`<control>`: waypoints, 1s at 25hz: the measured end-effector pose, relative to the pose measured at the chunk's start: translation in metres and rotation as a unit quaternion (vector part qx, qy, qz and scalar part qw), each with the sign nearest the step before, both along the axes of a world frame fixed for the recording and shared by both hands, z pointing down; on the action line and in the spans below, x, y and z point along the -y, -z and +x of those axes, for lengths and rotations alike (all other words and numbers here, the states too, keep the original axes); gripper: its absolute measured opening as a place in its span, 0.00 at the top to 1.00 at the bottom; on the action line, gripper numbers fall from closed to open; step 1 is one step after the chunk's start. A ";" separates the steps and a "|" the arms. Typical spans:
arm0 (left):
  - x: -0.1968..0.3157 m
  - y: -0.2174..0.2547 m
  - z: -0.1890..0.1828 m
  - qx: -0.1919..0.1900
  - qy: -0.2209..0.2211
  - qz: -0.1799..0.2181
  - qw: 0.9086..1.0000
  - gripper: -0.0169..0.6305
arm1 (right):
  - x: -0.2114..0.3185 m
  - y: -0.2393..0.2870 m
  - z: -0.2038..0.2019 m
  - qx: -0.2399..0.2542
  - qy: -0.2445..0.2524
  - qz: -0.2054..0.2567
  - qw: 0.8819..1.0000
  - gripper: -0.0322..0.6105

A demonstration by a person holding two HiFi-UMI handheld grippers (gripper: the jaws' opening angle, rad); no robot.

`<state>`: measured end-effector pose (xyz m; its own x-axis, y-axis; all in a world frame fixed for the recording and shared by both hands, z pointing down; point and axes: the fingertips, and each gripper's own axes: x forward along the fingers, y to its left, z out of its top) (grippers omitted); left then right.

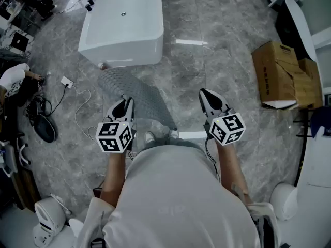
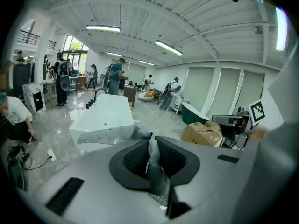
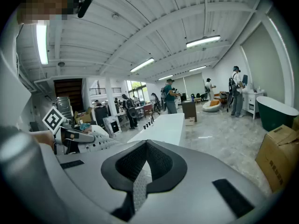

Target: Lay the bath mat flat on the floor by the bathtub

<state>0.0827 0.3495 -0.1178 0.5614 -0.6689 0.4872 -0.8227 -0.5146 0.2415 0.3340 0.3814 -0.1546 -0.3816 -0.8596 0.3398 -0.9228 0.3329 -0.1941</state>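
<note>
A grey dotted bath mat (image 1: 142, 94) hangs slantwise over the marble floor just in front of the white bathtub (image 1: 124, 25). My left gripper (image 1: 124, 103) is shut on a bunched fold of the mat. In the left gripper view the mat (image 2: 107, 135) trails left from the jaws (image 2: 152, 146) toward the bathtub (image 2: 105, 118). My right gripper (image 1: 207, 96) is shut, off to the mat's right and apart from it. In the right gripper view the gripper (image 3: 145, 160) points at the bathtub (image 3: 163, 127), and only a thin grey strip shows between its pads.
Two cardboard boxes (image 1: 282, 76) stand at the right. A white charger with its cable (image 1: 67, 81) lies left of the mat, with dark shoes (image 1: 44, 128) beyond it. A dark tub (image 1: 297, 25) sits at the top right. Several people stand far off.
</note>
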 end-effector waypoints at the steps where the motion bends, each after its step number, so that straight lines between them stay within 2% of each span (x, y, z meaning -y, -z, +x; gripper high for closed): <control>1: -0.003 -0.001 0.004 0.003 -0.004 -0.001 1.000 0.90 | -0.001 0.000 0.000 0.000 0.000 0.001 1.000 0.91; 8: -0.013 -0.003 0.017 0.014 -0.013 -0.003 1.000 0.90 | -0.001 0.005 -0.003 0.004 0.014 0.008 1.000 0.91; 12: -0.016 -0.006 0.017 0.023 0.002 0.004 1.000 0.90 | -0.001 0.004 0.002 0.015 0.026 0.018 0.999 0.91; 17: -0.004 0.002 -0.003 0.031 0.052 0.016 0.998 0.90 | 0.008 0.004 0.010 0.038 0.046 0.029 0.998 0.91; 21: 0.006 0.013 -0.030 0.050 0.102 0.031 0.993 0.90 | 0.015 0.003 0.015 0.048 0.065 0.027 0.996 0.91; 25: 0.018 0.027 -0.048 0.060 0.132 0.049 0.988 0.90 | 0.027 -0.002 0.013 0.051 0.085 0.027 0.995 0.91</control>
<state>0.0345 0.3311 -0.1445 0.3023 -0.8318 0.4655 -0.9514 -0.2937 0.0930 0.3475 0.3541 -0.1530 -0.5525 -0.7959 0.2474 -0.8291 0.4946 -0.2606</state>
